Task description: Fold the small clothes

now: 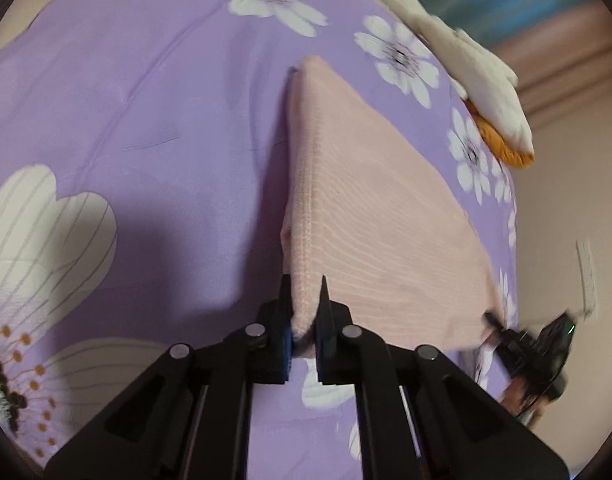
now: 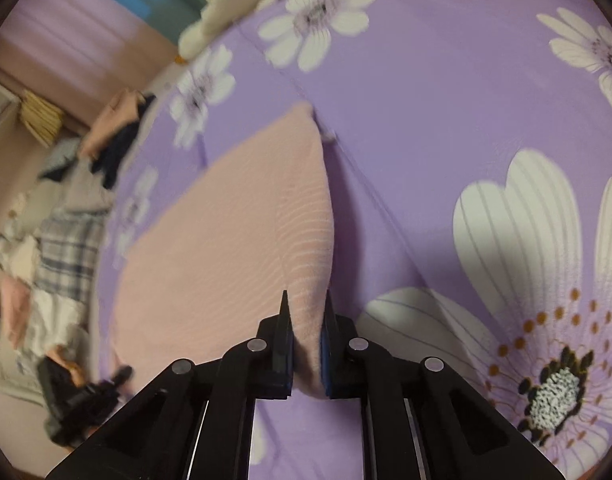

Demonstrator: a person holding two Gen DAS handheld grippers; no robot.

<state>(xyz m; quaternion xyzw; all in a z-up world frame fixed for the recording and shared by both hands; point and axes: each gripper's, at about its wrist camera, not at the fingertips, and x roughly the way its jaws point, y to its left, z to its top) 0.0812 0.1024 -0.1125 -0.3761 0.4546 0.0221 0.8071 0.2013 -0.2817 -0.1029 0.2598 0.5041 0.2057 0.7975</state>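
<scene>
A pale pink ribbed garment [image 1: 370, 216] lies folded on a purple flowered bedsheet [image 1: 146, 120]. My left gripper [image 1: 304, 292] is shut on the garment's near left corner, along its knitted hem. In the right wrist view the same pink garment [image 2: 234, 240] stretches away to the left, and my right gripper [image 2: 306, 308] is shut on its near right corner. Each corner is pinched between black fingers and raised a little off the sheet. The right gripper [image 1: 494, 320] also shows blurred at the garment's far corner in the left wrist view, and the left gripper [image 2: 122, 374] shows blurred at lower left in the right wrist view.
A white and orange plush toy [image 1: 482, 80] lies along the bed's far edge. Beside the bed, on the floor, is a heap of other clothes [image 2: 66, 240], plaid, white and pink. More dark and pink clothes [image 2: 118, 136] hang at the bed's corner. The sheet [image 2: 446, 120] spreads wide on the right.
</scene>
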